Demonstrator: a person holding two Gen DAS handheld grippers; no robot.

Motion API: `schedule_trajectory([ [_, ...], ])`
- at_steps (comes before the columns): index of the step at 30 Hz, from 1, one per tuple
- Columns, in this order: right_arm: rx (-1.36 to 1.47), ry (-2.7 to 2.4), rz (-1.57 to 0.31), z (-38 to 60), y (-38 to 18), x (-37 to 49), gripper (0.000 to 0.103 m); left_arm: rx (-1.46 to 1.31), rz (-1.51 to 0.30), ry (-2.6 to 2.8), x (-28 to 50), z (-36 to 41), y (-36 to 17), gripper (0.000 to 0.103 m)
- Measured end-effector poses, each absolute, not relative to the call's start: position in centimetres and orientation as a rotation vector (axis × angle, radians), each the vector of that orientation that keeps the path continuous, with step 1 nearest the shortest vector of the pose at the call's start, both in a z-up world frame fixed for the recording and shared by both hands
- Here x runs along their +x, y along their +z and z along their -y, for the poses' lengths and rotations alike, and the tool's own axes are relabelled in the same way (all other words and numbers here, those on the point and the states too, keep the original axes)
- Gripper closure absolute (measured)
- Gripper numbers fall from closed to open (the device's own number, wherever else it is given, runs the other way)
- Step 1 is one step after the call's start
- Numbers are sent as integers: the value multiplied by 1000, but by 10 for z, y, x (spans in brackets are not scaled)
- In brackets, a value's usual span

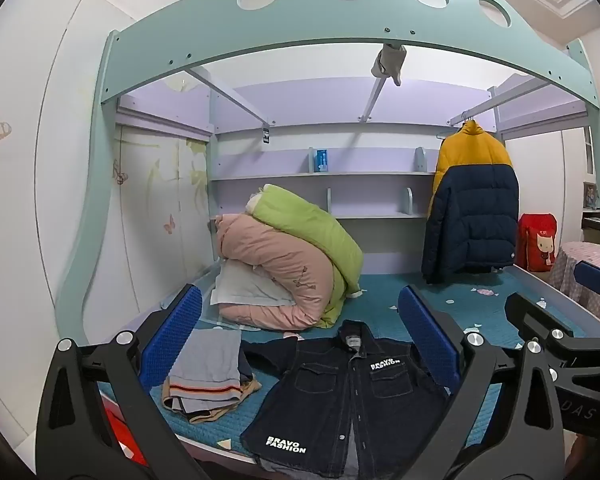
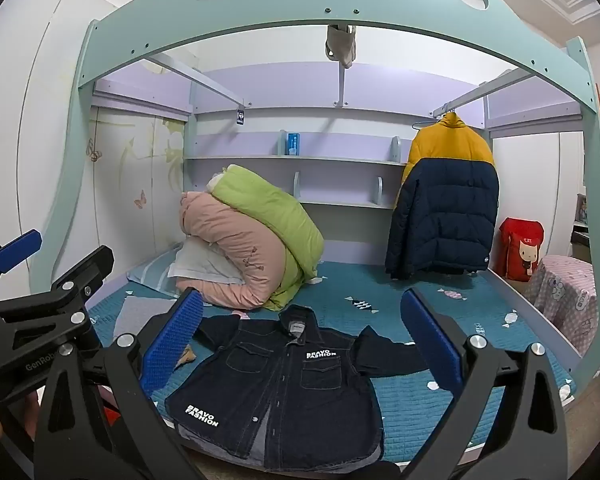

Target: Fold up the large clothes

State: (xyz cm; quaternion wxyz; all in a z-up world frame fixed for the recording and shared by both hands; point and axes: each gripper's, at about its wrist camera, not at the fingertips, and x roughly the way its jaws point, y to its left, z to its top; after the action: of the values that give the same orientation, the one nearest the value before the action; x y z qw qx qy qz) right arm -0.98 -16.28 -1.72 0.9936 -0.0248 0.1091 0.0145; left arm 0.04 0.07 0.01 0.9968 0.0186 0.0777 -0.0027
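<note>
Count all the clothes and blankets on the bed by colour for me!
Dark blue: 1, denim jacket
Grey: 1, folded clothes
Pink: 1, quilt
Green: 1, quilt
Yellow and navy: 1, hanging puffer coat
Total: 5

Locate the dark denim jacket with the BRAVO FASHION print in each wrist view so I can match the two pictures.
Left wrist view: the denim jacket lies flat at bottom centre, beside a folded grey garment on its left.
Right wrist view: the denim jacket lies at bottom centre, one sleeve stretched right.
Shared landmark: the yellow and navy puffer coat hanging at right.
</note>
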Motion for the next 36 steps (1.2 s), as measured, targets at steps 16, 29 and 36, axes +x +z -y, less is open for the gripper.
schedule_trajectory([
  [16, -39, 33, -208, 165, -18, -10, 7, 47, -143, -2, 0, 0, 0, 5],
  [29, -39, 31, -208, 168, -18, -10, 7, 48, -145, -3, 0, -1, 0, 4],
  [36, -36, 32, -209, 168, -19, -10, 7, 47, -145, -2, -3, -2, 4, 4],
])
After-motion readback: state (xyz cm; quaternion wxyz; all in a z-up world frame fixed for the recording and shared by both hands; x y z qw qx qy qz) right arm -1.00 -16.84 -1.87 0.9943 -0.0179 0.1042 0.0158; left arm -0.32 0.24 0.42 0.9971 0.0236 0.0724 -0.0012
